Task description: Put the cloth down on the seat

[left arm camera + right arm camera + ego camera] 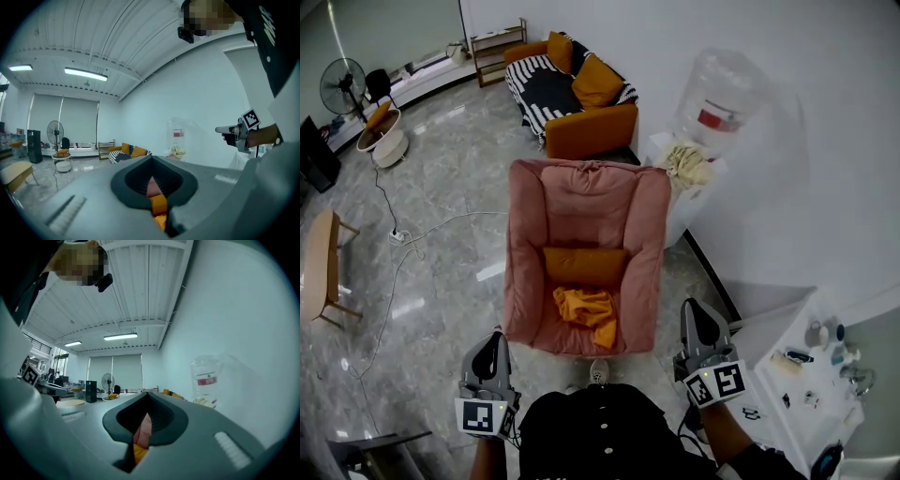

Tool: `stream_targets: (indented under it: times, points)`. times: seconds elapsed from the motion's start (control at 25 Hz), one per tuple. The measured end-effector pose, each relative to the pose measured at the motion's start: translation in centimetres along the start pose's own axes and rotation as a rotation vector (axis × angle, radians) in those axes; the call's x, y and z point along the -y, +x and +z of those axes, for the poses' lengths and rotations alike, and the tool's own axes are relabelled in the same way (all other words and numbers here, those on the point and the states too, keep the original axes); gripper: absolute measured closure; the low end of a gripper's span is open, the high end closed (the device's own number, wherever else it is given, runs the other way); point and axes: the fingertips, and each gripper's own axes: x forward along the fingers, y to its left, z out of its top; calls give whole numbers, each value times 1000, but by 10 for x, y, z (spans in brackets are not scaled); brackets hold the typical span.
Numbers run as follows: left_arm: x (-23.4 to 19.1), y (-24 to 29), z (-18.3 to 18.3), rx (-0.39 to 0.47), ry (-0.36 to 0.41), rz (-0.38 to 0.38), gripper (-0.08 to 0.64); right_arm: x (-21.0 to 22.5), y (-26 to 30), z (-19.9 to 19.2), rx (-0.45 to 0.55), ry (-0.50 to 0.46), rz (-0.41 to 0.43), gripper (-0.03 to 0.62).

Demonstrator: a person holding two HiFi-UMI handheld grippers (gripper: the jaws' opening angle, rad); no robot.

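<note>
An orange cloth (589, 312) lies crumpled on the seat of the pink armchair (525, 246), in front of an orange cushion (585, 264). My left gripper (492, 337) is held near the chair's front left corner, jaws together and empty. My right gripper (695, 311) hovers beside the chair's right arm, also shut with nothing in it. In the left gripper view the closed jaws (151, 157) point at the chair, and the right gripper (221, 129) shows at the right. In the right gripper view the closed jaws (149, 394) frame pink and orange fabric.
A water dispenser (717, 98) with a pale rag (686, 161) on it stands right of the chair back. An orange sofa (572, 94) is behind. A fan (345, 84), a wooden table (321, 267) and a floor cable (403, 244) are left. A white cluttered table (811, 375) is right.
</note>
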Motion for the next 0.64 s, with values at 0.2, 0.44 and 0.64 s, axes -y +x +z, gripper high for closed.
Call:
stream_targets:
  times: [0.2, 0.44, 0.64]
  points:
    - [2, 3, 1, 1, 3, -7, 558, -7, 2, -1, 0, -13, 23, 569]
    - [3, 2, 3, 7, 0, -7, 558, -13, 3, 1, 8, -24, 42, 569]
    - [6, 4, 3, 5, 7, -11, 560, -11, 4, 0, 5, -21, 49, 569]
